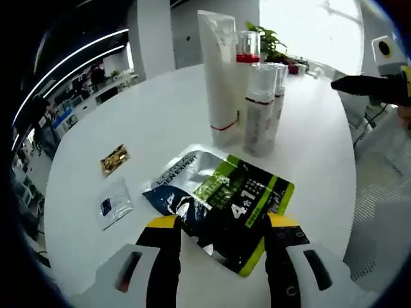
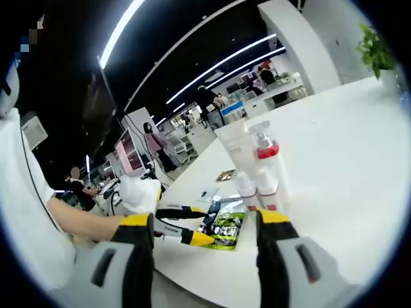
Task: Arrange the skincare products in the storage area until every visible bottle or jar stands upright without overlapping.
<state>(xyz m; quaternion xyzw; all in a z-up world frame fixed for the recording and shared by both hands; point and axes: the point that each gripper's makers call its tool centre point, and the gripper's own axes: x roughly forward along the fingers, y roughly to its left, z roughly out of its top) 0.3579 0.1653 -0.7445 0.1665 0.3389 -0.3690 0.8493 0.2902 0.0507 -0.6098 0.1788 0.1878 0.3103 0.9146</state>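
Several skincare containers stand upright together on the white round table (image 1: 167, 109): a tall white tube (image 1: 220, 70) with a red stripe, a red-banded bottle (image 1: 247, 48) behind it, and two clear-capped bottles (image 1: 260, 109). A dark and green L'Oreal pouch (image 1: 221, 199) lies flat in front of them. My left gripper (image 1: 221, 224) is open, its yellow-tipped jaws on either side of the pouch's near end. My right gripper (image 2: 205, 219) is open and empty, back from the table edge, looking at the tube (image 2: 234, 151), the red-banded bottle (image 2: 266, 160), the pouch (image 2: 226, 228) and the left gripper (image 2: 186, 234).
A gold sachet (image 1: 114, 159) and a white sachet (image 1: 114, 204) lie flat left of the pouch. The right gripper (image 1: 369, 86) hovers past the table's far right edge. A potted plant (image 1: 270, 42) stands at the back. A gloved hand (image 2: 141, 192) holds the left gripper.
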